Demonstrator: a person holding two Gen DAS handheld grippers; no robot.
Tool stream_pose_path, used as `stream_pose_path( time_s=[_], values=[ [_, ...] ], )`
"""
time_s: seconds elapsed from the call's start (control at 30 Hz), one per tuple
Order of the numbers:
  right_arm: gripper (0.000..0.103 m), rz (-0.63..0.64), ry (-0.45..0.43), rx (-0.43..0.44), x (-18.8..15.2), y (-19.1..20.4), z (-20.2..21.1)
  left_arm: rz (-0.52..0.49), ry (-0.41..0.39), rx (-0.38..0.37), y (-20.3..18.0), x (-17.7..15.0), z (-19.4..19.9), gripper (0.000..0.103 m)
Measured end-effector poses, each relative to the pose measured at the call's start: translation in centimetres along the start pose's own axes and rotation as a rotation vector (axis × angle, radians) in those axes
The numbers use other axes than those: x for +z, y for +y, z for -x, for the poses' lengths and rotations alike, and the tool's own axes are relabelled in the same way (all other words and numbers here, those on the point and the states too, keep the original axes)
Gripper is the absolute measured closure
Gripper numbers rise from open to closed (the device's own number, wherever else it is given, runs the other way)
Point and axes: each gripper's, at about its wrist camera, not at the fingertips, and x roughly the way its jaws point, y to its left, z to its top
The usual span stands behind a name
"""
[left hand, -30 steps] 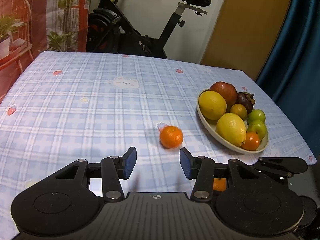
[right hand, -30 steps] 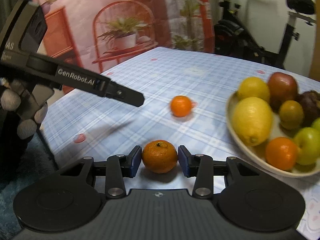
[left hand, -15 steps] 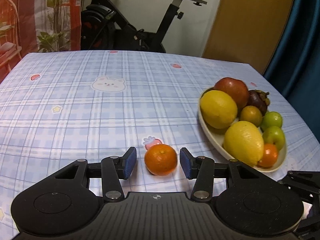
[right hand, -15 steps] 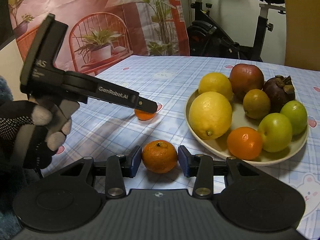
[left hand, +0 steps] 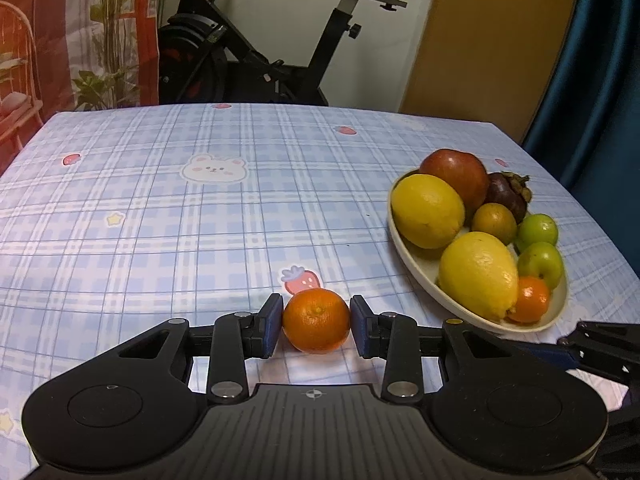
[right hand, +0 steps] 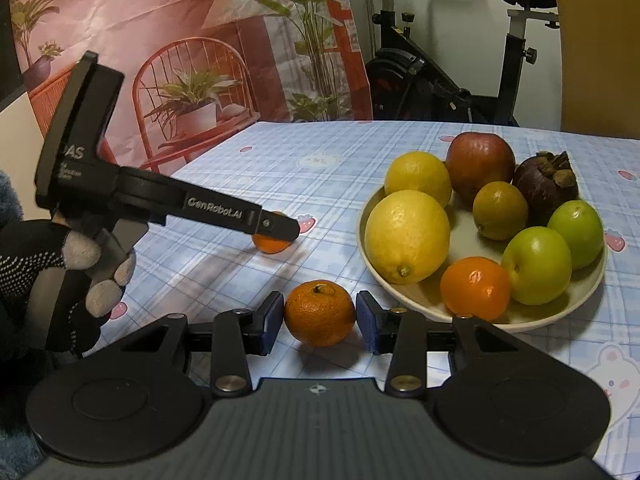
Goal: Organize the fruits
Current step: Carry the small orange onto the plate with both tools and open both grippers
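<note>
Tangerines sit between both grippers' pads, low on the checked cloth and beside the plate.

Nearest in the left wrist view, the left gripper (left hand: 316, 326) has just been closing and its pads now press both sides of a tangerine (left hand: 316, 320) that rests on the cloth (left hand: 160, 220). In the right wrist view the right gripper (right hand: 320, 322) brackets a second tangerine (right hand: 320, 312), stem end up; its left pad touches the peel, while a thin gap shows at the right pad, so I judge a light hold, not a firm clamp. Each fruit lies dead centre, straight ahead of its fingers, and being round offers no long axis. Farther off, to the right of both, stands the plate (right hand: 400, 300) heaped with fruit; the right gripper is the nearer to its rim.
</note>
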Motion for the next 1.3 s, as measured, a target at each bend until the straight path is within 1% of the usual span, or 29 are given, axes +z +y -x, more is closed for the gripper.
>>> stream_pose_path(
  time_s=[0.17, 0.33, 0.47, 0.67, 0.8, 0.93, 1.03, 1.17, 1.3],
  values=[
    [0.06, -0.003, -0.021, -0.003, 0.2, 0.0, 0.5, -0.015, -0.013, -0.006, -0.9, -0.5, 1.5, 0.065],
    [0.06, -0.009, -0.065, -0.009, 0.6, -0.2, 1.5, -0.023, -0.032, -0.017, -1.7, -0.5, 3.1, 0.065],
    [0.06, -0.021, -0.118, -0.019, 0.9, -0.6, 2.8, -0.034, -0.071, -0.038, -2.6, 0.0, 4.5, 0.065],
    [0.06, -0.044, -0.173, -0.052, 1.7, -1.9, 4.0, -0.059, -0.109, -0.078, -4.3, 1.3, 5.1, 0.065],
    [0.06, -0.049, -0.202, -0.103, 2.2, -3.1, 4.5, -0.076, -0.122, -0.108, -5.9, 2.3, 4.4, 0.065],
    [0.06, -0.045, -0.196, -0.171, 2.6, -4.9, 4.2, -0.093, -0.12, -0.139, -7.7, 3.8, 2.7, 0.065],
    [0.06, -0.027, -0.189, -0.196, 2.7, -5.8, 3.7, -0.103, -0.117, -0.16, -8.8, 4.6, 1.4, 0.065],
    [0.06, -0.011, -0.174, -0.208, 2.8, -6.5, 3.0, -0.112, -0.105, -0.175, -10.0, 5.5, -0.3, 0.065],
    [0.06, 0.0, -0.167, -0.193, 2.5, -6.8, 2.5, -0.107, -0.081, -0.175, -10.3, 5.8, -1.7, 0.065]
  ],
)
